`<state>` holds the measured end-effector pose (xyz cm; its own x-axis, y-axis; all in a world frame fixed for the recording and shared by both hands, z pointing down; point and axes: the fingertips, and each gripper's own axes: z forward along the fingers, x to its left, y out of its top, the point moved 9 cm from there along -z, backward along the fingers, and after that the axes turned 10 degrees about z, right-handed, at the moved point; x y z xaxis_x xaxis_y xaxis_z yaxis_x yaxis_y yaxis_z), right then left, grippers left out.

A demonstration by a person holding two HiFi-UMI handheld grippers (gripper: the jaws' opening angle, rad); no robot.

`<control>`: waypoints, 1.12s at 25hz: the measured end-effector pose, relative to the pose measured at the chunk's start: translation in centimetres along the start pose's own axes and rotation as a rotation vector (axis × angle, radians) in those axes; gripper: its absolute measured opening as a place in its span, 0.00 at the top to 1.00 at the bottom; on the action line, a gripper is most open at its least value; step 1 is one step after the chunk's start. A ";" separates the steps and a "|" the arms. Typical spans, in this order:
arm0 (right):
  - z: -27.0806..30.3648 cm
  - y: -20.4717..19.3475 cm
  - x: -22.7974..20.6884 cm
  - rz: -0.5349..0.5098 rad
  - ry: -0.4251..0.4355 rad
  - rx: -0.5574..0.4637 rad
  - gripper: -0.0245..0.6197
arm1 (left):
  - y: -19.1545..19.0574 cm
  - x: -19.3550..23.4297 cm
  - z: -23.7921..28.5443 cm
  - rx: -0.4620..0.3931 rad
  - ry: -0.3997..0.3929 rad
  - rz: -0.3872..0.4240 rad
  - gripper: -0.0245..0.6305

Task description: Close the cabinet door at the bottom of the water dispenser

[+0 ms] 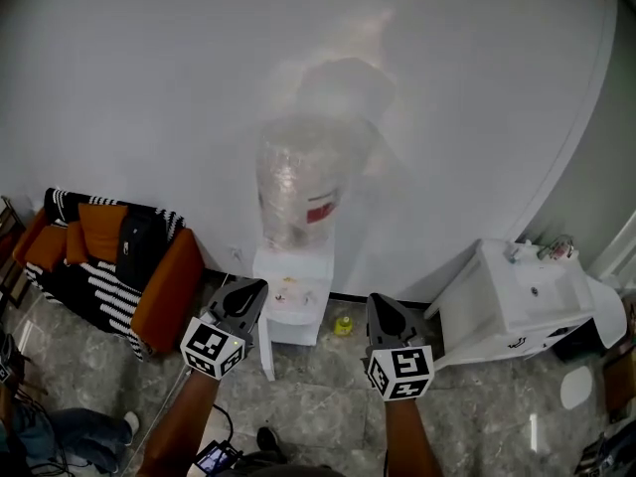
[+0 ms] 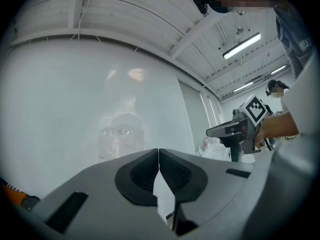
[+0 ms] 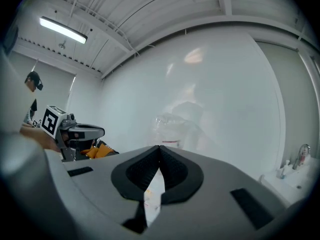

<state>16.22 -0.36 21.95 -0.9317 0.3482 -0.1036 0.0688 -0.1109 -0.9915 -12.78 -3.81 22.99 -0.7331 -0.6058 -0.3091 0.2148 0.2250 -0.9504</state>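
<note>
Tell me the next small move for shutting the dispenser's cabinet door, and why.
Probably lower the left gripper, jaws shut, against the open cabinet door: it stands swung out at the foot of the water dispenser, nearer that gripper, and nothing touches it yet.

Head view: high, steeply down; dispenser [image 1: 294, 301] mid-frame against wall [image 1: 149, 87], some way off; left tool [image 1: 248, 288] and right tool [image 1: 381, 304] lower centre.
Left gripper view: low, level along own jaws, faces wall; bottle [image 2: 120, 139] left of centre, right tool at right.
Right gripper view: same heading; bottle at centre, left tool at left.
All three share bottle and wall.
</note>
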 end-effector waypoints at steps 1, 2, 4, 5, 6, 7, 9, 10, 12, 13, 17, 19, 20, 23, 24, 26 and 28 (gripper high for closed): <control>0.4 0.0 0.2 0.000 -0.006 0.002 0.92 | -0.2 0.5 0.2 -0.002 -0.005 -0.003 0.93; 0.9 -0.1 0.3 0.000 -0.012 0.003 0.92 | -0.5 1.0 0.3 -0.004 -0.010 -0.005 0.93; 1.7 -0.2 0.8 -0.001 -0.024 0.006 0.92 | -0.9 1.9 0.5 -0.008 -0.021 -0.008 0.93; 2.1 -0.2 1.0 -0.001 -0.030 0.006 0.92 | -1.2 2.4 0.5 -0.009 -0.026 -0.009 0.93; 2.5 -0.2 1.3 -0.002 -0.034 0.005 0.92 | -1.5 3.0 0.6 -0.010 -0.030 -0.011 0.93; 2.9 -0.1 1.6 -0.004 -0.040 0.004 0.92 | -1.7 3.6 0.7 -0.012 -0.033 -0.014 0.93; 3.7 0.1 2.0 -0.009 -0.053 0.001 0.92 | -2.1 4.6 0.9 -0.019 -0.042 -0.018 0.93; 4.0 0.2 2.2 -0.011 -0.060 -0.001 0.92 | -2.3 5.1 1.0 -0.023 -0.047 -0.019 0.93; 4.6 0.3 2.6 -0.012 -0.075 -0.007 0.92 | -2.8 6.0 1.1 -0.030 -0.053 -0.021 0.93; 4.8 0.3 2.7 -0.012 -0.082 -0.011 0.92 | -3.0 6.4 1.1 -0.034 -0.054 -0.024 0.93; 5.7 0.3 3.1 -0.023 -0.092 -0.005 0.92 | -3.9 7.6 1.0 -0.037 -0.049 -0.041 0.93; 6.4 0.2 3.2 -0.023 -0.093 -0.001 0.92 | -4.5 8.0 1.0 -0.031 -0.047 -0.047 0.93; 6.8 0.2 3.1 -0.022 -0.092 0.000 0.92 | -4.8 8.3 1.0 -0.027 -0.044 -0.051 0.93; 7.9 -0.1 3.0 -0.022 -0.081 0.008 0.92 | -5.7 8.8 1.0 -0.011 -0.032 -0.060 0.93; 8.2 -0.3 3.0 -0.020 -0.076 0.012 0.92 | -6.0 8.9 1.0 -0.004 -0.028 -0.061 0.93; 9.1 -0.8 2.8 -0.013 -0.065 0.021 0.92 | -6.6 9.2 1.1 0.014 -0.018 -0.065 0.93; 10.5 -1.2 2.0 -0.007 -0.049 0.034 0.92 | -7.3 9.9 2.1 0.033 -0.001 -0.073 0.93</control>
<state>10.47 -9.32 23.74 -0.9486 0.3029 -0.0917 0.0508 -0.1405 -0.9888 -20.24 -13.02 26.86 -0.7468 -0.6207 -0.2389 0.1818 0.1549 -0.9710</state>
